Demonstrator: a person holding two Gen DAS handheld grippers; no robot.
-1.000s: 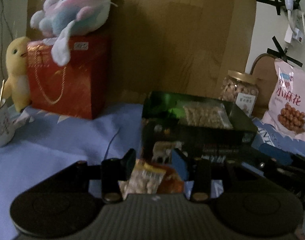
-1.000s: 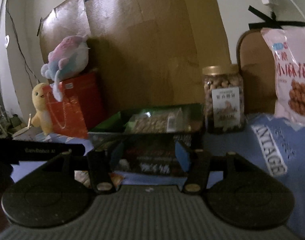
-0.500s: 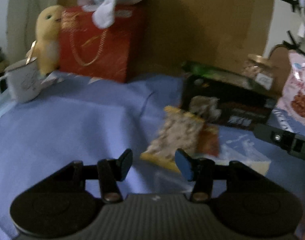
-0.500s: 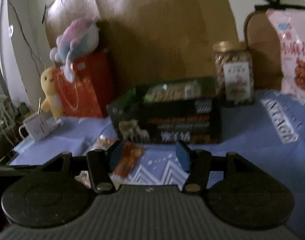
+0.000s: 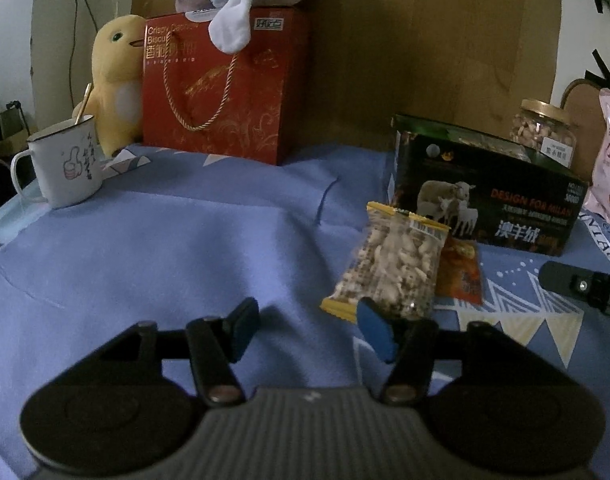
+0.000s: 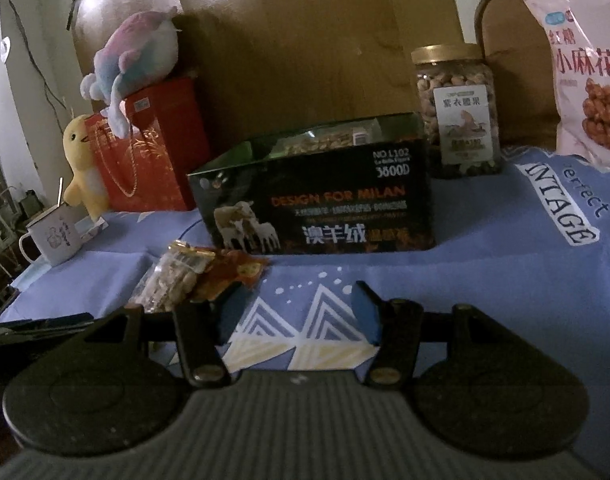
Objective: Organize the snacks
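Two small snack packets lie on the blue cloth-covered surface (image 5: 153, 248), just in front of the dark box (image 5: 489, 200): a clear nut-bar packet (image 5: 389, 266) with yellow ends, and an orange packet (image 5: 461, 276) tucked partly under its right edge.

Change since 1.0 s ago: the left gripper (image 5: 305, 330) then had the nut-bar packet between its fingers, close up against the box. Now the fingers stand apart and hold nothing, and the packet rests flat on the cloth ahead and to the right of them. The left gripper has backed away; more cloth shows between it and the box. Its right pad overlaps the packet's near end in the picture; contact cannot be confirmed.

Right gripper (image 6: 295, 314): fingers spread, empty, low over the patterned part of the cloth. It has also pulled back from the box; both packets now show at its left, near its left finger.

Box is open-topped; one clear snack pack (image 6: 325, 142) is visible inside.

Judgement: the packet seems to have been set down outside the box rather than put in it, so two packets probably remain to be stowed. A fresh grasp is needed. Thin, crinkly film lying flat will likely slip unless pinched at an edge.

Background items: nut jar (image 6: 457, 112), pink bag (image 6: 585, 68), red gift bag (image 5: 221, 88), mug (image 5: 63, 162).
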